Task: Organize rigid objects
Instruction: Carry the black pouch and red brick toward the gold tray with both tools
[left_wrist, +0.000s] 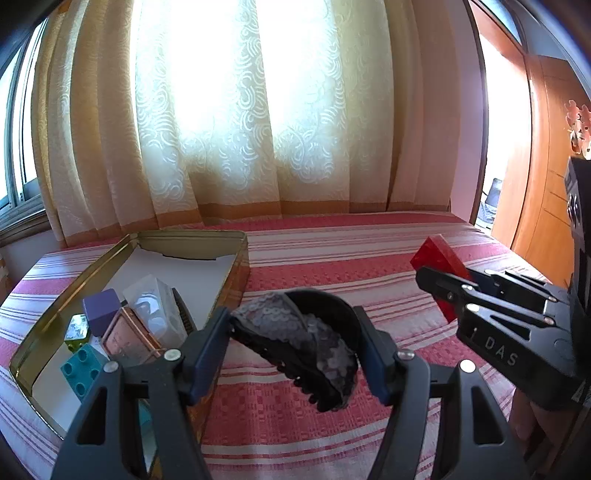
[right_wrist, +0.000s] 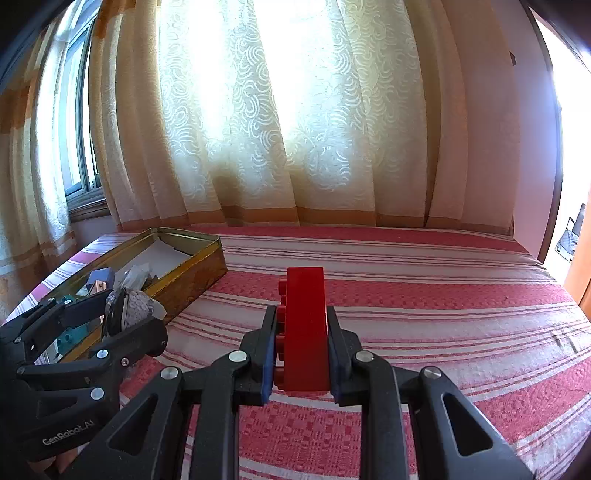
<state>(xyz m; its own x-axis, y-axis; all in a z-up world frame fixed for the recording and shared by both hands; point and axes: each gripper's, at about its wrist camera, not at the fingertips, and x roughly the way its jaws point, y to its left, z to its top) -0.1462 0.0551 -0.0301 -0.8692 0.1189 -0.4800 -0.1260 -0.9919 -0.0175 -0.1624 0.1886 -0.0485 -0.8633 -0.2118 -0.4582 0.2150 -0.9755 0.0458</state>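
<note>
My left gripper (left_wrist: 295, 332) is shut on a black sequined headband (left_wrist: 299, 339) and holds it above the bed, just right of the gold tin (left_wrist: 242, 258). The headband also shows in the right wrist view (right_wrist: 133, 302), with the left gripper (right_wrist: 122, 314) over the tin's near end. My right gripper (right_wrist: 301, 332) is shut on a long red toy brick (right_wrist: 306, 325) held above the bedspread. The red brick (left_wrist: 439, 258) and the right gripper (left_wrist: 443, 284) show at the right of the left wrist view.
The open tin (right_wrist: 199, 266) holds a purple cube (left_wrist: 101, 310), a clear plastic box (left_wrist: 155, 306), a copper-framed box (left_wrist: 129, 339), a teal brick (left_wrist: 83, 369) and a green piece (left_wrist: 75, 332). The striped red bedspread (right_wrist: 424, 314) reaches the curtain (right_wrist: 295, 129). A wooden wardrobe (left_wrist: 543, 166) stands right.
</note>
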